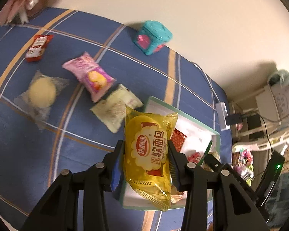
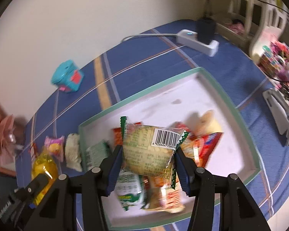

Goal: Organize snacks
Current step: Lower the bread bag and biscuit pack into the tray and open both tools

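While both grippers hung over the white, green-rimmed tray (image 2: pixel 229 100), we clamped the yellow bread packet (image 1: pixel 148 154) in the left gripper (image 1: pixel 146 165) and the green-edged clear biscuit pack (image 2: pixel 150 150) in the right gripper (image 2: pixel 147 165); we judged either slick wrapper might slip and miss it.

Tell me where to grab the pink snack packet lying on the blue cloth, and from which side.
Take the pink snack packet across its puffed middle, coming straight down from above. It lies flat on the blue cloth, so only its top is open. Set the claw fingers on its two long edges; the crimped ends are thin, and a pale packet crowds one end.
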